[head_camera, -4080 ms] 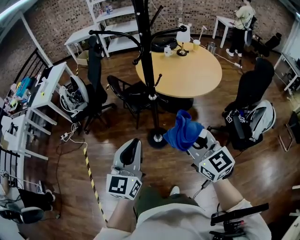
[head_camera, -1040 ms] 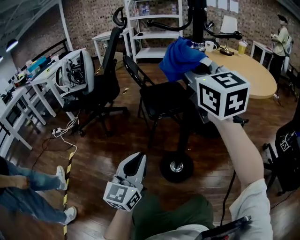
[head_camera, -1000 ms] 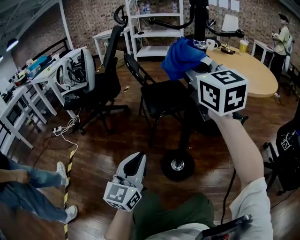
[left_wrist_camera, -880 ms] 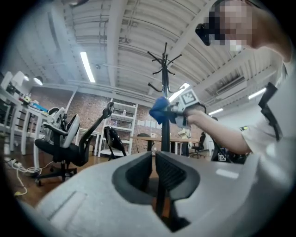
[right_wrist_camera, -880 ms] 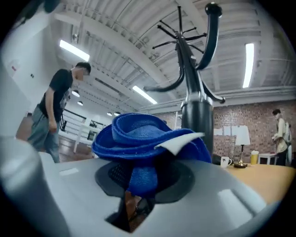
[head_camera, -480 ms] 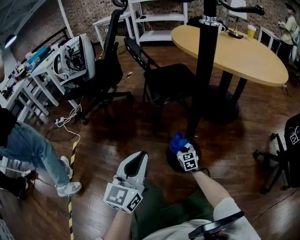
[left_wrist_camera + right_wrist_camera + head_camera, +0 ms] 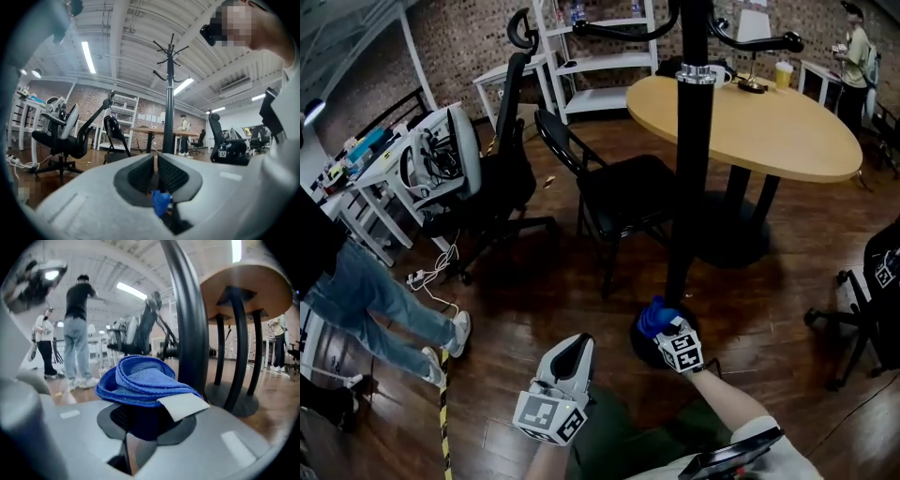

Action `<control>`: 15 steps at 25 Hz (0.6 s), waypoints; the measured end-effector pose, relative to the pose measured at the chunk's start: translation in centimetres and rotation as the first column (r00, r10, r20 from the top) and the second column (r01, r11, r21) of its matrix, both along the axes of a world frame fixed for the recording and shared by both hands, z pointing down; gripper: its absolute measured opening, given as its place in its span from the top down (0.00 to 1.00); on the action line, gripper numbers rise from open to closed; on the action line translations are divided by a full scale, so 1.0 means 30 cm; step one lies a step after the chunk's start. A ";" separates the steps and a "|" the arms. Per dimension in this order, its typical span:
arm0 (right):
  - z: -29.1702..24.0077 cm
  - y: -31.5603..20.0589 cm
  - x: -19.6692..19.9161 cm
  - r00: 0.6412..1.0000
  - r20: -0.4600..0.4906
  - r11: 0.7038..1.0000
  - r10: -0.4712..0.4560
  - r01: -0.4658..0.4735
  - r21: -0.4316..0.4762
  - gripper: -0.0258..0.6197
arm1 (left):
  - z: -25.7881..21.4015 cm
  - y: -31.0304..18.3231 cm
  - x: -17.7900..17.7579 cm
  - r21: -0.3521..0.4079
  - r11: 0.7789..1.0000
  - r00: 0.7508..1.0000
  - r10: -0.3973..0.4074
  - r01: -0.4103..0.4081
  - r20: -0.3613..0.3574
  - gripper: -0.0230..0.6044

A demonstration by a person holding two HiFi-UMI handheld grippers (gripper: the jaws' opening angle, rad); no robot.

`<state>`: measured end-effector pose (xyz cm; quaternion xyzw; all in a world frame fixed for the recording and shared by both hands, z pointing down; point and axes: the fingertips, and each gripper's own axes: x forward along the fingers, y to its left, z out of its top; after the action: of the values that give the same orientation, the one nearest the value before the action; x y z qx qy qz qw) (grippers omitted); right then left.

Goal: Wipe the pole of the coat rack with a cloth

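Head view: the left claw hangs low in front of the person. Its two jaws are squeezed together with nothing in them. To its right, the right claw is clenched on a blue cloth. The cloth is down by the foot of the black pole, close to the floor. A round worktop stands behind the pole.

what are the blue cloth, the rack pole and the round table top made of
Cloth: likely microfibre or terry, matte; looped nubby weave, soft folds. Pole: probably painted metal, black satin; faint sheen along it. Table top: wood or laminate, smooth tan; no grain visible.
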<state>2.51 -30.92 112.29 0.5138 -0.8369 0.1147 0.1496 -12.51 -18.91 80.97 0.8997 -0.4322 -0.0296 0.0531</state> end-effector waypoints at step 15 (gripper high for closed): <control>-1.402 0.603 0.123 0.986 0.157 0.878 -0.059 -0.024 0.478 0.80 | -0.195 0.038 0.157 0.134 0.985 0.993 0.101 -0.109 0.065 0.93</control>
<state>6.21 -12.84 70.24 0.5159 -0.8534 -0.0541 -0.0514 -7.79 -17.76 75.13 0.9233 -0.3824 -0.0303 -0.0201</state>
